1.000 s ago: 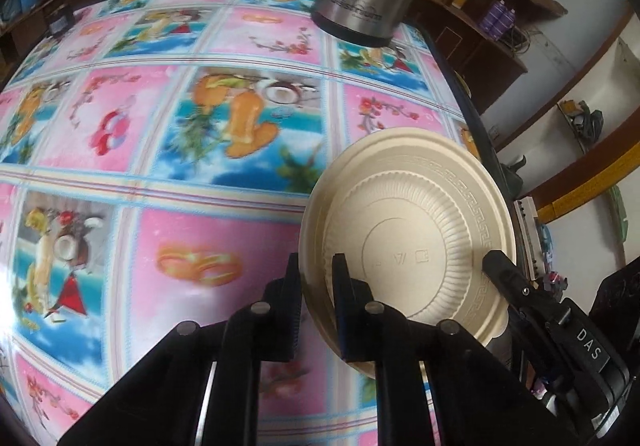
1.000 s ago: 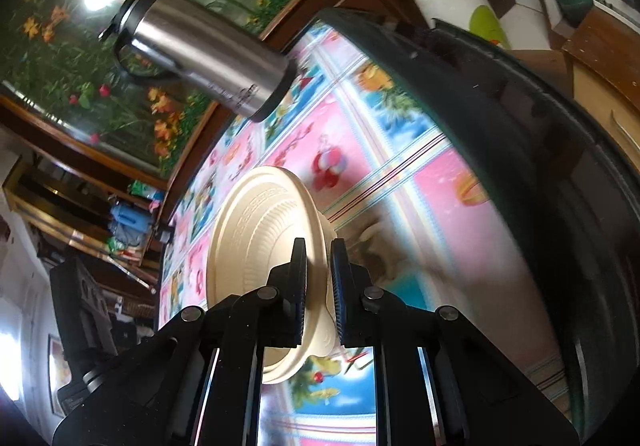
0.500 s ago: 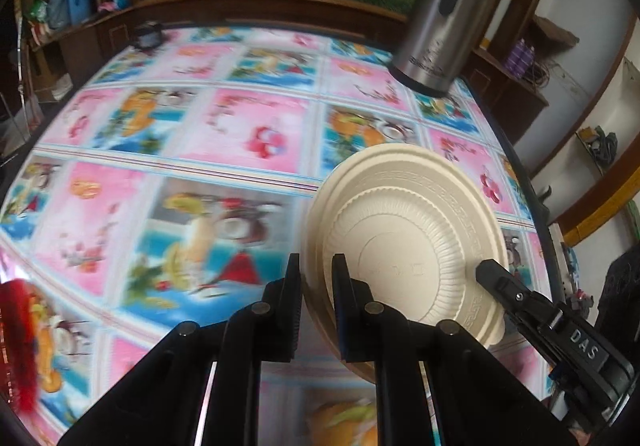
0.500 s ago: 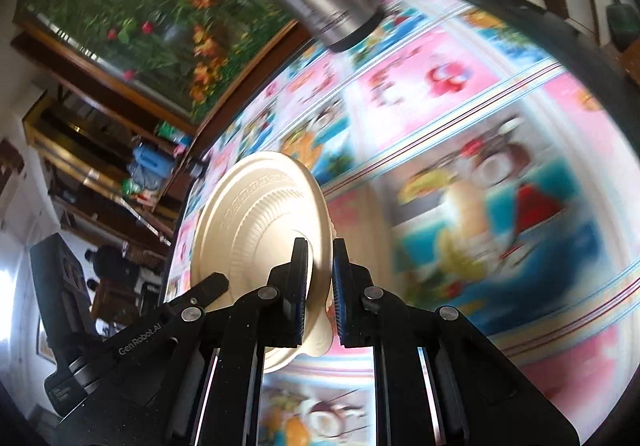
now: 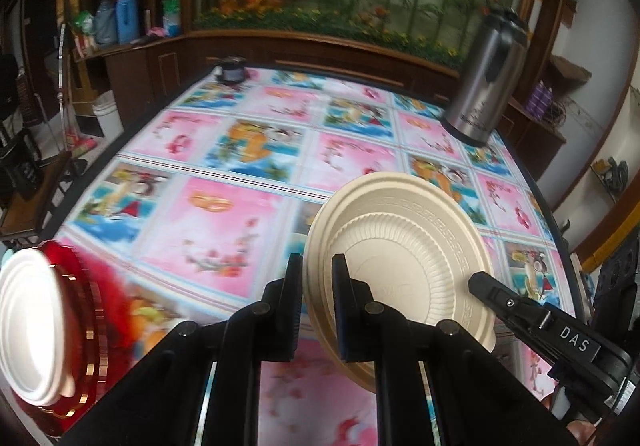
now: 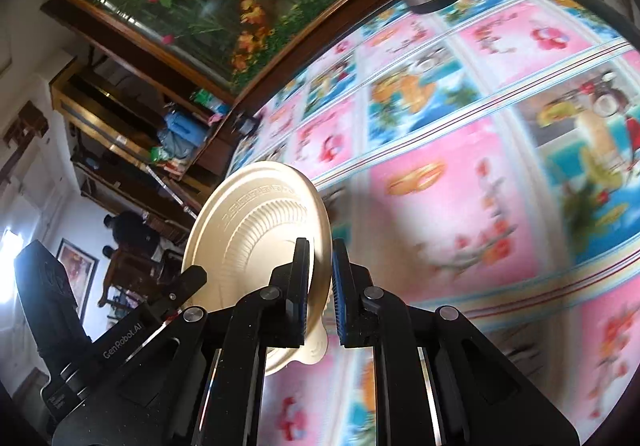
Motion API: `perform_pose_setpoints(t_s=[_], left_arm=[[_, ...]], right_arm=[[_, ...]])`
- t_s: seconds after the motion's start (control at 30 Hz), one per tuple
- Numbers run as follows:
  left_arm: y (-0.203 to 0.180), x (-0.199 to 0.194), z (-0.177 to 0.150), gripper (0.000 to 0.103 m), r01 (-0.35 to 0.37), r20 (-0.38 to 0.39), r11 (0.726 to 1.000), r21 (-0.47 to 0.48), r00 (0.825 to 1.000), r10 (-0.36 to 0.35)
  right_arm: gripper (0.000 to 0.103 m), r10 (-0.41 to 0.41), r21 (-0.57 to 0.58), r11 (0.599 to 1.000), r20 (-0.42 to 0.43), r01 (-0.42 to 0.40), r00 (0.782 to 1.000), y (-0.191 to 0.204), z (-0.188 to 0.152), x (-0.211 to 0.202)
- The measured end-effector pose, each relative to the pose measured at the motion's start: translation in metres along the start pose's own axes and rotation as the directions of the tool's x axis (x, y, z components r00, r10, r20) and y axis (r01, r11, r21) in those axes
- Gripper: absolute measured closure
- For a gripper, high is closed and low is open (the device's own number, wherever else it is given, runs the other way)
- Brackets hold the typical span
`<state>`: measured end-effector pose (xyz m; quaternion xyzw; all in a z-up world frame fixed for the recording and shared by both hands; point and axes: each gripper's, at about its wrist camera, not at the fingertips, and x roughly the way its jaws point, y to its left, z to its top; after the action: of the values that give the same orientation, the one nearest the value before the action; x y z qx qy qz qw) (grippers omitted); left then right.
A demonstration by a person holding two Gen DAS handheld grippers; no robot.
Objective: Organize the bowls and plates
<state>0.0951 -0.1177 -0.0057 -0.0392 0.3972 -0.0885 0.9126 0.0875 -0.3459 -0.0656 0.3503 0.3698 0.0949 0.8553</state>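
Note:
A beige ribbed plate (image 5: pixel 404 270) is held above the table by both grippers. My left gripper (image 5: pixel 316 290) is shut on its left rim. My right gripper (image 6: pixel 320 278) is shut on the opposite rim of the same plate (image 6: pixel 256 230), and its black finger shows at the plate's right in the left wrist view (image 5: pixel 520 306). At the far left stands a red dish with gold trim (image 5: pixel 90 330) holding a white plate (image 5: pixel 28 326), blurred.
The round table (image 5: pixel 224 213) has a pink and blue picture cloth. A steel thermos jug (image 5: pixel 484 77) stands at its far right and a small dark pot (image 5: pixel 232 71) at the far edge. Wooden cabinets and a flower painting ring the room.
Both grippers have lifted the plate and carried it leftward across the table. The thermos has receded to the far right and the red dish with the white plate has come into view at left.

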Motion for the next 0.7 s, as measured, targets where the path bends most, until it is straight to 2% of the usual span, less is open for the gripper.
perform_pose_setpoints(t_s=[0.23, 0.47, 0.7], left_arm=[[0.049, -0.036, -0.004, 0.09, -0.04, 0.072, 0.999, -0.034, 0.997, 0.043], [0.101, -0.073, -0.011, 0.09, -0.1, 0.088, 0.993, -0.06, 0.991, 0.105], [0.156, -0.118, -0.019, 0.09, -0.207, 0.125, 0.975, -0.085, 0.968, 0.216]], right_arm=[[0.092, 0.046, -0.05, 0.998, -0.042, -0.048, 0.998, 0.05, -0.018, 0.018], [0.092, 0.115, -0.091, 0.988, -0.107, -0.125, 0.988, 0.108, -0.039, 0.034], [0.092, 0.166, -0.184, 0.962, -0.202, -0.204, 0.965, 0.181, -0.072, 0.058]])
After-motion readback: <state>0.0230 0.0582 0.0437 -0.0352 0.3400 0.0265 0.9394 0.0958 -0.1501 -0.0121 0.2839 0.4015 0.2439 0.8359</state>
